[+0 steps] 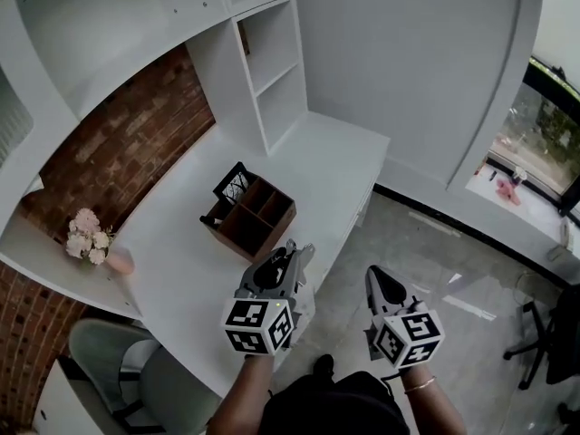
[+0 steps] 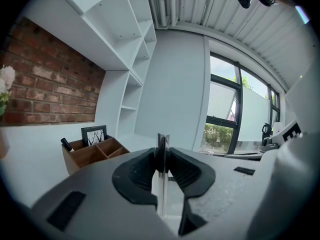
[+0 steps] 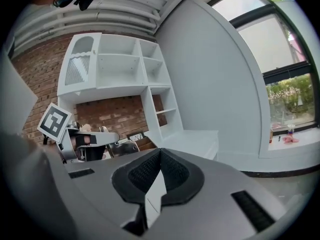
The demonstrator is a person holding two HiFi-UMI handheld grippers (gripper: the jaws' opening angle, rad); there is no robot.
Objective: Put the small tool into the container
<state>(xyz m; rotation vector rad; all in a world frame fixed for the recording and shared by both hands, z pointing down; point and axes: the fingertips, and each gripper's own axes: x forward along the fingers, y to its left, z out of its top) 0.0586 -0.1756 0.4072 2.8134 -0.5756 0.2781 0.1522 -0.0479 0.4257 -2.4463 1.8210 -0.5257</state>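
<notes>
Clamping a thin, flat strip of shiny metal, the small tool (image 2: 162, 176), the left hand-held gripper (image 1: 292, 257) has its dark pads pressed on either side of it. The strip stands upright on edge between them and pokes out just past their tips. This hand-held gripper hangs over the near part of the white tabletop (image 1: 335, 161), close to the wooden container (image 1: 263, 217) but apart from it. The container is an open box split into several compartments. A small black picture frame (image 1: 233, 184) stands at its far side, and a dark marker-like item (image 2: 66, 144) leans in one end compartment. The right hand-held gripper (image 1: 374, 277) is off the tabletop's edge, over the grey floor (image 1: 453, 252), with its jaws closed together and nothing between them. Pale pink flowers (image 1: 87, 236) sit on the tabletop's far left by the brick wall (image 1: 118, 152).
</notes>
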